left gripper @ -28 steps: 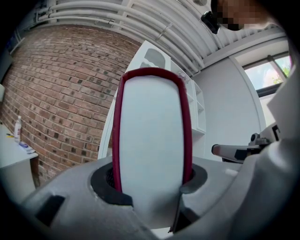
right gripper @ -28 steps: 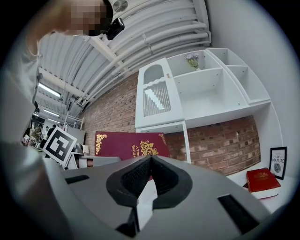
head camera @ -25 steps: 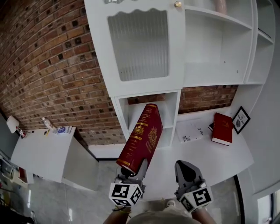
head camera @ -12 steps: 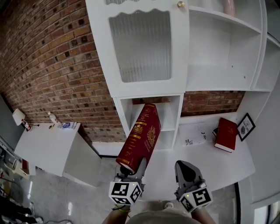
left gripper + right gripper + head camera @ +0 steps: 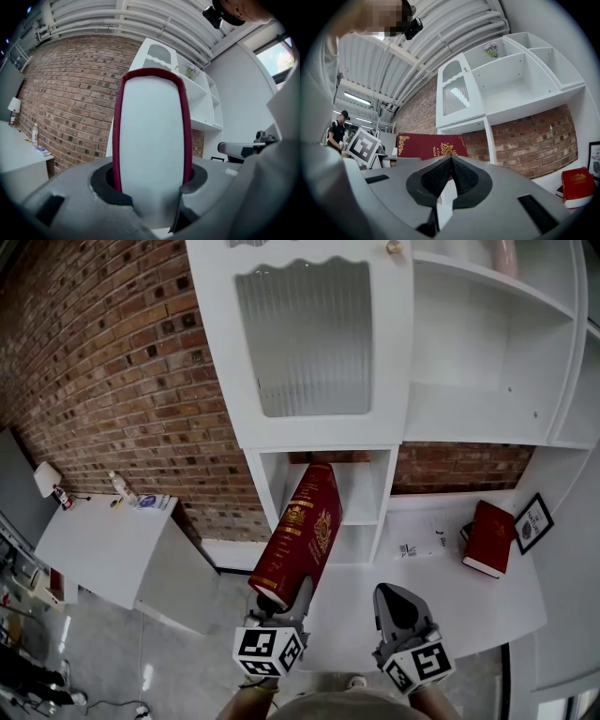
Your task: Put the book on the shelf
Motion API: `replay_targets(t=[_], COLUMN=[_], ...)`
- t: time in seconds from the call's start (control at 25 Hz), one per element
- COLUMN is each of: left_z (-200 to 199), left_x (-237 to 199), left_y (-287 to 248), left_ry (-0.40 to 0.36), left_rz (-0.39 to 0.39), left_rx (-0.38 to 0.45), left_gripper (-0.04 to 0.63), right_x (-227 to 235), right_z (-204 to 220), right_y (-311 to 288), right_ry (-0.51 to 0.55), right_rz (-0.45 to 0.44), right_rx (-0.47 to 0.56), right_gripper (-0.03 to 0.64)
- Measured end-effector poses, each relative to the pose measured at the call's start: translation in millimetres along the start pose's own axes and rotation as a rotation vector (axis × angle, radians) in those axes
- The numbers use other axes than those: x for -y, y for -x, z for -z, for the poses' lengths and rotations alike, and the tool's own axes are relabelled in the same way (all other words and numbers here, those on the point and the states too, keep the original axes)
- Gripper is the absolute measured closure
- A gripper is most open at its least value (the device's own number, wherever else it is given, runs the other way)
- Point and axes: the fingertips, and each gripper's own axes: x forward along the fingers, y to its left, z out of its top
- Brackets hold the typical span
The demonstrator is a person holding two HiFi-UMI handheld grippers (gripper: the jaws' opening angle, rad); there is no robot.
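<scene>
Since a second ago: in the head view the book (image 5: pixel 298 538) has crept toward the shelf unit; its far end now overlaps the mouth of the open cubby (image 5: pixel 382 495) below the glass-fronted door, where before it sat lower against that opening. The whole shelf also sits differently in the picture, so part of the change is probably the head turning.
Left gripper (image 5: pixel 280 602): clamped on the book's near end, one jaw on each red cover. Its own view looks straight along the pale page block (image 5: pixel 152 140) with a red edge on either side.
Right gripper (image 5: pixel 397 594): jaws closed together with nothing between them, held just right of the left one and low over the white desk (image 5: pixel 450 601).
Book's place: in the air, clear of the desk, between the person and the cubby.
Long axis: runs from the left gripper up and away, leaning a little right, with the gilt cover facing right toward the right gripper (image 5: pixel 450 164).
Key relation: the cubby lies straight beyond the book's far end, so the left hand alone is set to carry it in lengthwise. Whether that end has already crossed the opening or is short of it cannot be told from this steep angle.
Second book (image 5: pixel 491 538): lies flat on the desk well to the right, untouched.
Likely need: tip the book more upright before pushing it in, so that it clears the cubby's top board.
</scene>
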Motion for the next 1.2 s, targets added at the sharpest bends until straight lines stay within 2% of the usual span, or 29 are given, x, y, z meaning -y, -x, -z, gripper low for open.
replay_targets(t=[0.88,1.2], left_z=[0,2], left_x=[-6,-5], left_y=[-15,-22], left_ry=[-0.003,-0.027], left_rz=[-0.118,-0.151], left_rx=[0.007,0.006], left_gripper=[0.365,0.365], right_x=[13,23], right_z=[2,7], right_y=[-27,-28], right_ry=[0.011,0.017], right_rz=[-0.145,-0.178], right_rx=[-0.026,-0.037], right_gripper=[0.611,0.611])
